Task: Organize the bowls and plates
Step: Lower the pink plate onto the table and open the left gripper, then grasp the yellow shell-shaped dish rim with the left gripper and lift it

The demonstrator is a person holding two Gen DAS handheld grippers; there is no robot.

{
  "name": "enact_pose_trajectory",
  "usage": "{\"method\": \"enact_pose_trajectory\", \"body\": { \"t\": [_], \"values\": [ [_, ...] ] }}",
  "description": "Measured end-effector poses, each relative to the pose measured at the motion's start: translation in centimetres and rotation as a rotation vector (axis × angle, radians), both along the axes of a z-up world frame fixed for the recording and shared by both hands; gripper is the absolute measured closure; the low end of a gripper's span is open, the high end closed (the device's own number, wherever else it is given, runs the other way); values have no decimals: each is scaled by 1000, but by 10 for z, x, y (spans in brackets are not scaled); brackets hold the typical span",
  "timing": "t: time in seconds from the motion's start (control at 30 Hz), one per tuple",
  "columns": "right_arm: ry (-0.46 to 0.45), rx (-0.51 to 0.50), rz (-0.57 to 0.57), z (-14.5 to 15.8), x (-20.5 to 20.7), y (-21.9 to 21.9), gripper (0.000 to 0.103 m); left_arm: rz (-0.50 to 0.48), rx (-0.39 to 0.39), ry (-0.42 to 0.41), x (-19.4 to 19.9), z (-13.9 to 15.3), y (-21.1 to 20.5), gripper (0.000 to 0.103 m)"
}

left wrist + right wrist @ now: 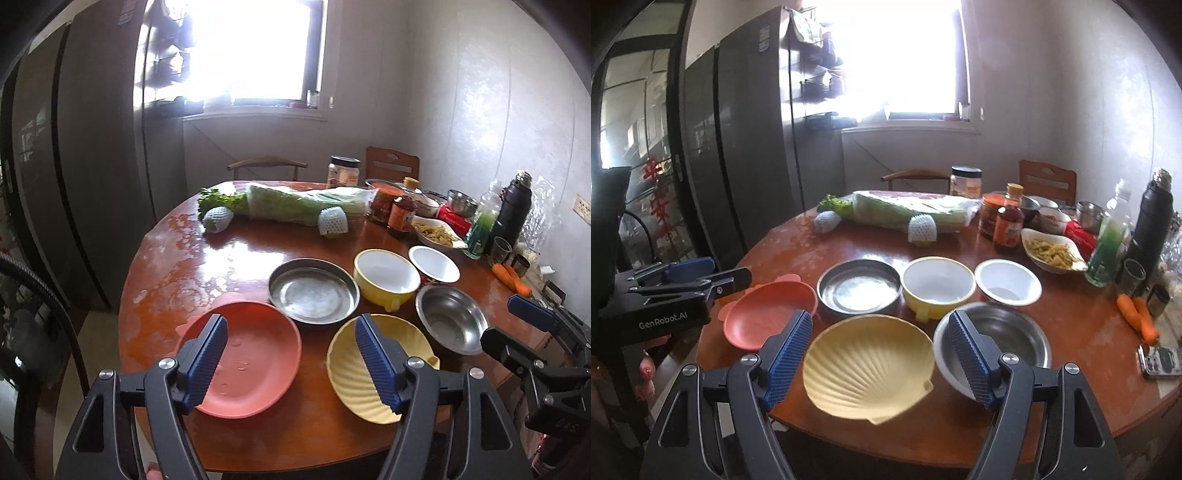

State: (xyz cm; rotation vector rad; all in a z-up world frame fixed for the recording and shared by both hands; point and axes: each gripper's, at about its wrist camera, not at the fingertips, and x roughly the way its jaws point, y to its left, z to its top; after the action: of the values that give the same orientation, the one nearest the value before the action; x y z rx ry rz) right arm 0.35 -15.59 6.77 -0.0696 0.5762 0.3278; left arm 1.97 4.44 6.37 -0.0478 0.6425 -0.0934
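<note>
On the round wooden table (236, 258) lie a pink plate (255, 362), a steel plate (314, 291), a yellow shell-shaped plate (354, 376), a yellow bowl (386, 277), a white bowl (434, 264) and a steel bowl (450, 317). My left gripper (291, 365) is open and empty, above the gap between the pink and shell plates. My right gripper (879, 358) is open and empty, over the shell plate (868, 365), with the steel bowl (1001, 332) and pink plate (764, 314) at its sides. Each gripper shows at the other view's edge.
Wrapped cabbage (299, 203), two netted fruits, jars, sauce bottles, a dish of food (436, 232), a green bottle, a black flask (513, 210), glasses and carrots (511, 277) crowd the table's far and right side. A phone (1160, 362) lies at the right edge. Fridge left, chairs behind.
</note>
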Motion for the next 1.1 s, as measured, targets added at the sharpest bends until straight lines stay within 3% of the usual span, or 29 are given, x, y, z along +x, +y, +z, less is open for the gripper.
{"method": "enact_pose_trajectory", "body": {
  "t": [0.2,0.57,1.1],
  "values": [
    [42,16,-25,-10,-1,-19,25,-36,9,39,8,-16,-17,30],
    [155,18,-26,-54,7,-27,25,-59,20,172,27,-70,-38,30],
    [257,64,11,-100,23,-26,25,-83,12,263,34,-105,-49,30]
  ]
}}
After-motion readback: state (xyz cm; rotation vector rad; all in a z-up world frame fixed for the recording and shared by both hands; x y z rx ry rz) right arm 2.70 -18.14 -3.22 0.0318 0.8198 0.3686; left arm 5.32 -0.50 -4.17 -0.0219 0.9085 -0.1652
